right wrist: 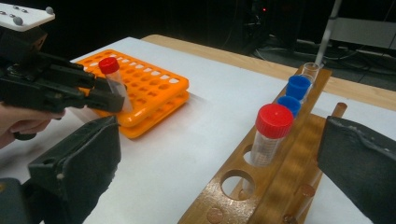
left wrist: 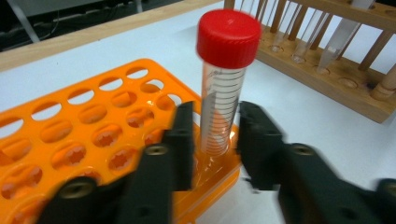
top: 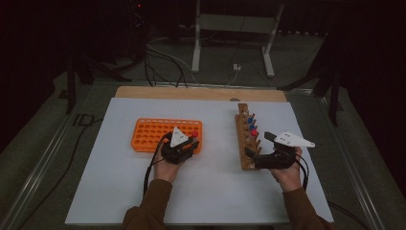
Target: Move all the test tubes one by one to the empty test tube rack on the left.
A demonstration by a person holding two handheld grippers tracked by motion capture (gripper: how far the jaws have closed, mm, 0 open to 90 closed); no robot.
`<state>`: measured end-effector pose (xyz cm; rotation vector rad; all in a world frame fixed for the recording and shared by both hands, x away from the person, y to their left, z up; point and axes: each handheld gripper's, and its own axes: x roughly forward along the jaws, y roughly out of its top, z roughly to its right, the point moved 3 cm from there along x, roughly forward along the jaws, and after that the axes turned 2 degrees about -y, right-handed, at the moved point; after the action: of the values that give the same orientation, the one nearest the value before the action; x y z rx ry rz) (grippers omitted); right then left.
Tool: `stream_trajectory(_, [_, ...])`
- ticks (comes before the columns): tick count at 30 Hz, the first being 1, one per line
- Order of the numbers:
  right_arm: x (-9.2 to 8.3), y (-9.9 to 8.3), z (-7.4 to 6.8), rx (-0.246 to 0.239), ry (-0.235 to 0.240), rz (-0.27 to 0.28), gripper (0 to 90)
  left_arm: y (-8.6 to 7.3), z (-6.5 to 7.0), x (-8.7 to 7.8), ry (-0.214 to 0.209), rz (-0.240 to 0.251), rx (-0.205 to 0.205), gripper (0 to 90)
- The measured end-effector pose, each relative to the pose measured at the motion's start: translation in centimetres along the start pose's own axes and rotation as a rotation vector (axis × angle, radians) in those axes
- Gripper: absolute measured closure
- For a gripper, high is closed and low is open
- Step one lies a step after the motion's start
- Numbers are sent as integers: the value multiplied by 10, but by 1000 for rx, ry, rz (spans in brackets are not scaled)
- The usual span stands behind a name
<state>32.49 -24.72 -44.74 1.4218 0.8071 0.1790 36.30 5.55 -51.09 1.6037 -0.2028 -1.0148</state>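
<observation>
A clear tube with a red cap (left wrist: 228, 37) stands upright in a corner hole of the orange rack (left wrist: 70, 135). My left gripper (left wrist: 215, 128) has one jaw on either side of the tube's lower part, with a thin gap on each side, so it is open. From the right gripper view the same tube (right wrist: 112, 77) sits at the tip of the left gripper (right wrist: 100, 95). My right gripper (right wrist: 217, 140) is open wide at the near end of the wooden rack (right wrist: 280, 168). That rack holds a red-capped tube (right wrist: 273, 128) and two blue-capped tubes (right wrist: 298, 86).
The orange rack (top: 148, 134) lies left of centre on the white table sheet (top: 210, 182), and the wooden rack (top: 245, 143) runs front to back right of centre. A wooden strip (top: 201, 92) edges the far side. Cables and a metal stand lie on the floor beyond.
</observation>
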Motion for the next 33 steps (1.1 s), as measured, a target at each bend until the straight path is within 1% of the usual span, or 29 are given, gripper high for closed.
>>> stream_trajectory(1, [0,0,0,-4,-4,-1,3,0,0,-1,2,9,-6,622])
stream_trajectory(2, [0,1,1,-16,-12,-7,3,0,0,-2,6,17,-16,530])
stream_trajectory(3, [0,1,1,-16,-12,-7,3,0,0,-4,10,22,-23,530])
stream_trajectory(5, [0,1,2,-18,-15,-13,4,1,-1,-8,17,40,-33,456])
stream_trajectory(8, [1,2,4,-29,-23,-25,28,2,-3,-15,28,63,-62,332])
stream_trajectory(9, [4,1,6,-34,-31,-35,44,2,-3,-18,33,71,-75,248])
stream_trajectory(10, [4,1,6,-34,-31,-35,44,3,-4,-21,34,80,-84,248])
stream_trajectory(11, [5,2,8,-38,-35,-42,56,3,-4,-23,33,91,-98,208])
stream_trajectory(12, [6,2,8,-37,-39,-49,67,4,-5,-27,45,101,-104,168])
stream_trajectory(15, [11,2,12,-38,-61,-71,147,6,-4,-35,48,117,-109,54])
stream_trajectory(16, [12,2,13,-39,-63,-76,177,6,-4,-37,43,123,-112,25])
stream_trajectory(17, [15,1,16,-36,-81,-88,269,7,-3,-40,38,128,-111,19])
stream_trajectory(18, [15,1,16,-36,-81,-88,269,7,-3,-42,44,135,-108,19])
stream_trajectory(19, [17,1,17,-36,-74,-92,316,7,-2,-45,43,141,-107,19])
stream_trajectory(20, [18,0,18,-37,-87,-100,346,7,-2,-47,39,143,-107,19])
stream_trajectory(21, [20,-1,20,-37,-100,-105,398,7,-2,-49,38,143,-110,19])
stream_trajectory(22, [21,-2,20,-35,-95,-113,444,8,-1,-51,33,146,-110,19])
stream_trajectory(23, [23,-3,21,-34,-102,-121,478,8,0,-54,33,147,-105,19])
stream_trajectory(24, [27,-4,22,-33,-96,-126,552,8,0,-55,36,147,-97,19])
stream_trajectory(26, [28,-4,22,-32,-100,-129,565,8,2,-58,34,156,-88,21])
stream_trajectory(28, [32,-5,22,-36,-107,-134,599,8,4,-62,44,165,-75,20])
stream_trajectory(29, [34,-5,23,-36,-105,-134,616,8,5,-63,44,168,-74,20])
stream_trajectory(30, [37,-5,24,-21,-107,-133,647,8,5,-64,38,170,-77,17])
stream_trajectory(31, [37,-5,24,-21,-107,-133,647,8,5,-65,37,171,-78,17])
stream_trajectory(32, [38,-5,24,-13,-105,-134,674,7,5,-66,37,173,-76,16])
stream_trajectory(33, [38,-5,24,-13,-105,-134,674,7,5,-67,37,176,-75,16])
